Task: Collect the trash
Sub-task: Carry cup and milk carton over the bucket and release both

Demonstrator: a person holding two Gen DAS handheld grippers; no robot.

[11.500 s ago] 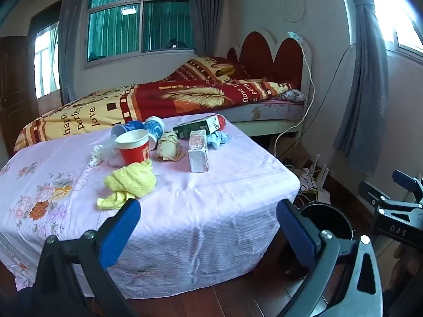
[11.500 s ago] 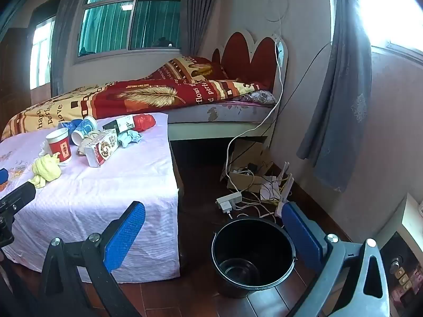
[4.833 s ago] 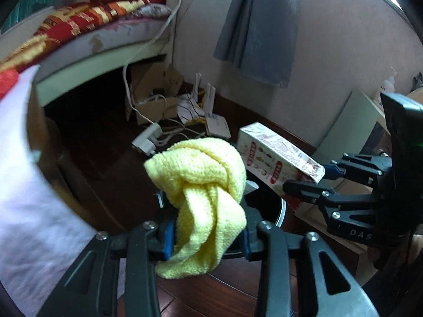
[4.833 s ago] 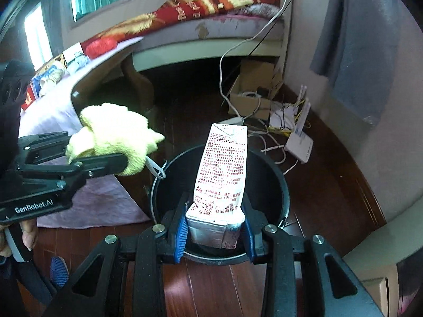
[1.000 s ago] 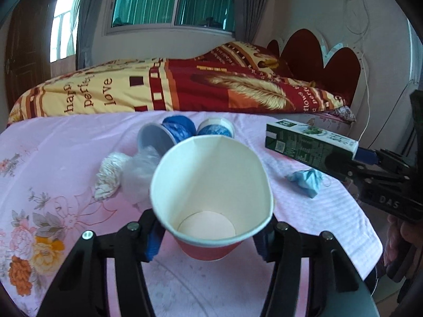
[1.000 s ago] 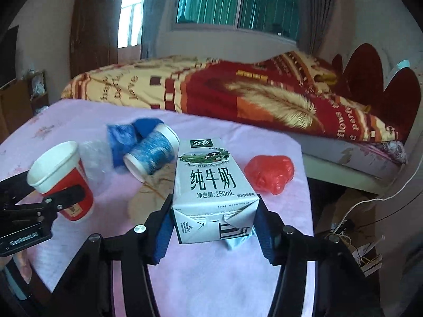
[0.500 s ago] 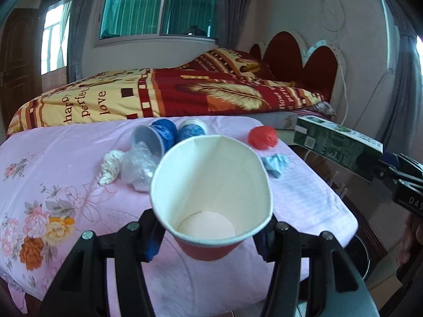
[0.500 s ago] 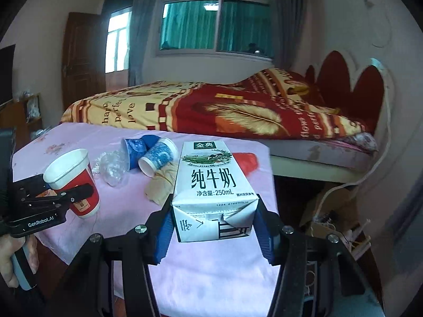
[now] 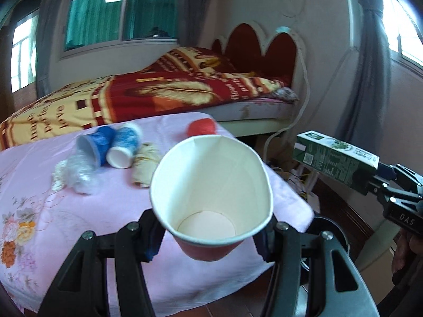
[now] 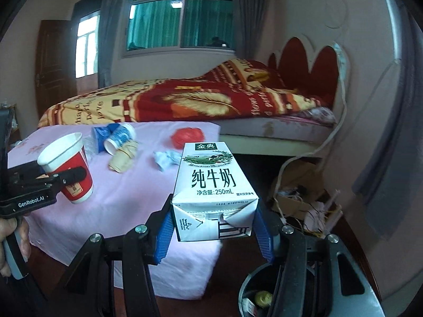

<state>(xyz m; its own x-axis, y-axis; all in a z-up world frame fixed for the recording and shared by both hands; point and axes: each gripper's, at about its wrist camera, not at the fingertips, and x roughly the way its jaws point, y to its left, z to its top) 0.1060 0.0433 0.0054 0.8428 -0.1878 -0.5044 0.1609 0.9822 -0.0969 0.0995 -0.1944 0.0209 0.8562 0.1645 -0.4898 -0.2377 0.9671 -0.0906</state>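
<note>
My left gripper is shut on a red paper cup, white inside and empty, held above the near edge of the pink-clothed table; the cup also shows in the right wrist view. My right gripper is shut on a green-and-white milk carton, held off the table's right side; the carton also shows in the left wrist view. The black trash bin stands on the floor below the right gripper, with trash inside.
On the table lie two blue cups, a clear plastic wad, a beige crumpled wrapper, a red plastic ball and blue crumpled paper. A bed stands behind. Cables and boxes clutter the floor.
Both grippers have pulled back and swung right, away from the table, with the cup and the carton still held. The bin has come into the right wrist view.
</note>
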